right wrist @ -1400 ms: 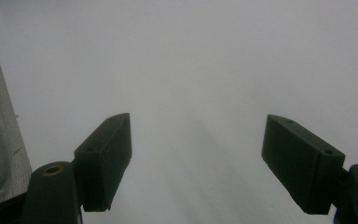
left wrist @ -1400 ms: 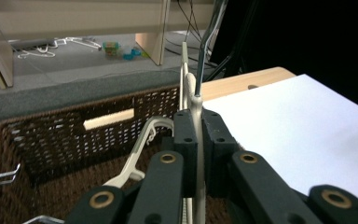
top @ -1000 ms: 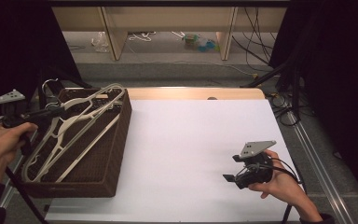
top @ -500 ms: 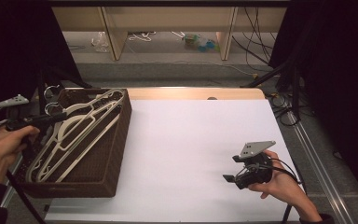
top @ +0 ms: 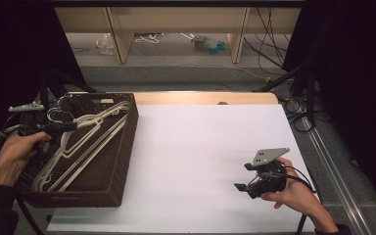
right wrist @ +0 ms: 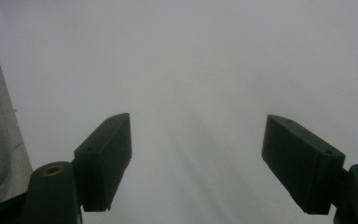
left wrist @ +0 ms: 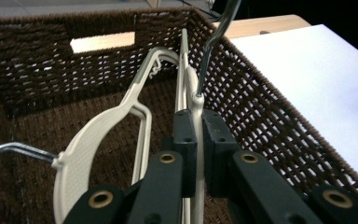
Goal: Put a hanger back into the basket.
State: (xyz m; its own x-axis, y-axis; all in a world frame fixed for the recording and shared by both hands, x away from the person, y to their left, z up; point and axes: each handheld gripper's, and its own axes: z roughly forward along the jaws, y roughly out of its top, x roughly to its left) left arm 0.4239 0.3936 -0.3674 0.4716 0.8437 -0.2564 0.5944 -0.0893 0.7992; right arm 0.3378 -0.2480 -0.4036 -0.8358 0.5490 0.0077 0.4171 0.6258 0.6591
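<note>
Lifted since 0.5 s ago: the top hanger (left wrist: 193,100) is tipped up, its hook end raised at the basket's (top: 122,161) near-left corner. Left gripper (left wrist: 196,135) fingers are clamped on its white neck below the wire hook, whose top is cut off. Second hanger (left wrist: 98,135) lies inside basket. Right gripper (top: 247,186), well right of basket on the table (top: 196,147), has fingers spread wide, holding nothing.

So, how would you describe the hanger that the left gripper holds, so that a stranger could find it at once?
Look at the brown woven basket at the left edge of the white table. Cream hangers lie in it. The held hanger is the one clamped between the jaws of the left gripper, just below its metal hook, which points upward, while the other hanger lies loose beside it.
</note>
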